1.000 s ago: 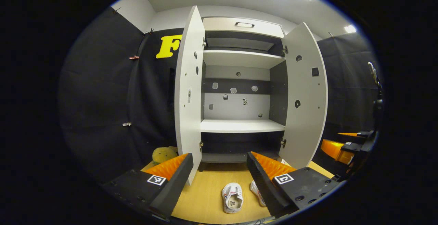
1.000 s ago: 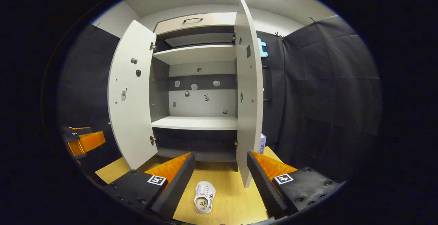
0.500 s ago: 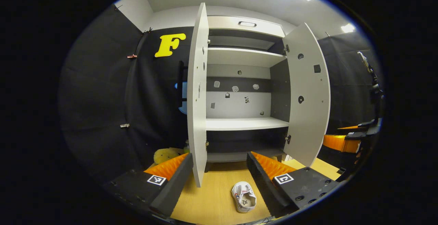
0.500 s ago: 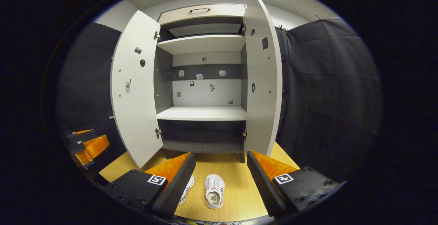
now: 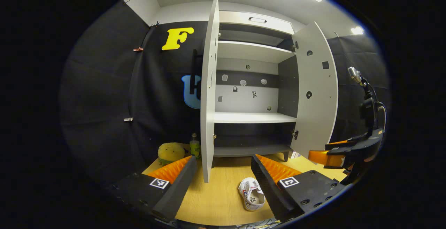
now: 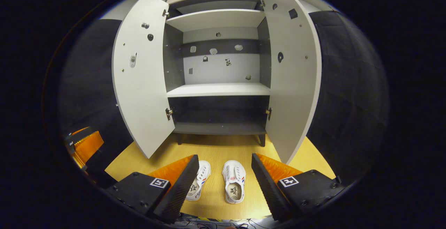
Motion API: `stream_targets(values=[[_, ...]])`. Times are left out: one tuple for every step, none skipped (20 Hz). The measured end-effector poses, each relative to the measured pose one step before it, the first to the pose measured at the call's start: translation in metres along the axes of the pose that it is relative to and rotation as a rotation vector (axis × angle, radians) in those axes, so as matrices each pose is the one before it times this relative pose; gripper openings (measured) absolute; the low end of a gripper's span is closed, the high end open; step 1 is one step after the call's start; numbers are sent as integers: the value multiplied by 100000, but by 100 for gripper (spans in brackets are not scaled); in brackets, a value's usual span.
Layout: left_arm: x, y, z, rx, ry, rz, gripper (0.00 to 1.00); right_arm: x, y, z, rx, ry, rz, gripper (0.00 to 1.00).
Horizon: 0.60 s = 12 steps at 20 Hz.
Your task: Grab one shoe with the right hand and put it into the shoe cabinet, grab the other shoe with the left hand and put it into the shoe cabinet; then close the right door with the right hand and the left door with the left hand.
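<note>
On the wooden floor (image 6: 216, 150) in front of the shoe cabinet (image 6: 219, 89) we see two white shoes side by side: the right shoe (image 6: 234, 181) lies between our right gripper's (image 6: 223, 183) spread fingers, untouched, and the left shoe (image 6: 199, 180) is partly hidden behind the left-hand finger (image 6: 177, 187). Both cabinet doors stand wide open, the left door (image 6: 139, 79) and the right door (image 6: 292, 72), and the shelves are bare. In the left gripper view, our left gripper (image 5: 223, 183) also has its fingers spread with nothing between them; one shoe (image 5: 251, 194) lies just beside its right-hand finger (image 5: 268, 187). The other gripper (image 5: 334, 154) shows at the far right. A yellow plush toy (image 5: 170, 152) and a small bottle (image 5: 194, 146) sit left of the cabinet.
</note>
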<state>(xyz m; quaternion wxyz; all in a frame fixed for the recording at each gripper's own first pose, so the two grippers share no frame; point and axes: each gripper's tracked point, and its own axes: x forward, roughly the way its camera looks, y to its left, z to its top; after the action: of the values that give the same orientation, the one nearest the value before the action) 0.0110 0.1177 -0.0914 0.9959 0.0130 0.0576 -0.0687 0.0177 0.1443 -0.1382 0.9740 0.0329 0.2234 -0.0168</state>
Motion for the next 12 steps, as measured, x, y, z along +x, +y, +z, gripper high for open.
stream_targets(values=[[-50, 151, -220, -653, 1132, 277, 99, 744, 144, -1312, 849, 3103, 555, 98], [-118, 262, -93, -117, 944, 500, 99, 739, 43, -1308, 906, 2845, 753, 98], [-52, 411, -104, 607, 664, 1054, 99, 949, 66, -1371, 1045, 2967, 1219, 98], [41, 428, -30, 1060, 634, 1534, 99, 1048, 103, -1224, 1231, 3111, 1475, 98], [137, 302, -177, 1133, 905, 1535, 99, 1048, -79, -1388, 1781, 3699, 1331, 99], [175, 110, -207, 878, 1560, 1248, 99, 1016, -129, -1164, 2089, 3498, 1162, 99], [96, 57, -334, 372, 2231, 1467, 98, 838, -87, -1207, 1277, 3381, 1041, 99], [180, 63, -155, -355, 1717, 1438, 99, 877, -60, -1090, 64, 2715, 1162, 99], [157, -148, -42, -1010, 881, 435, 99, 839, 1, -1040, -1210, 1863, 628, 99], [270, -402, -96, -1151, 798, -158, 99, 1070, -339, -903, -2351, 1964, -267, 99], [327, -341, -486, -645, 1242, -298, 98, 1050, -346, -911, -2514, 2444, -838, 99], [362, -264, -474, -24, 1363, -373, 99, 795, -315, -1002, -1586, 1968, -834, 99]])
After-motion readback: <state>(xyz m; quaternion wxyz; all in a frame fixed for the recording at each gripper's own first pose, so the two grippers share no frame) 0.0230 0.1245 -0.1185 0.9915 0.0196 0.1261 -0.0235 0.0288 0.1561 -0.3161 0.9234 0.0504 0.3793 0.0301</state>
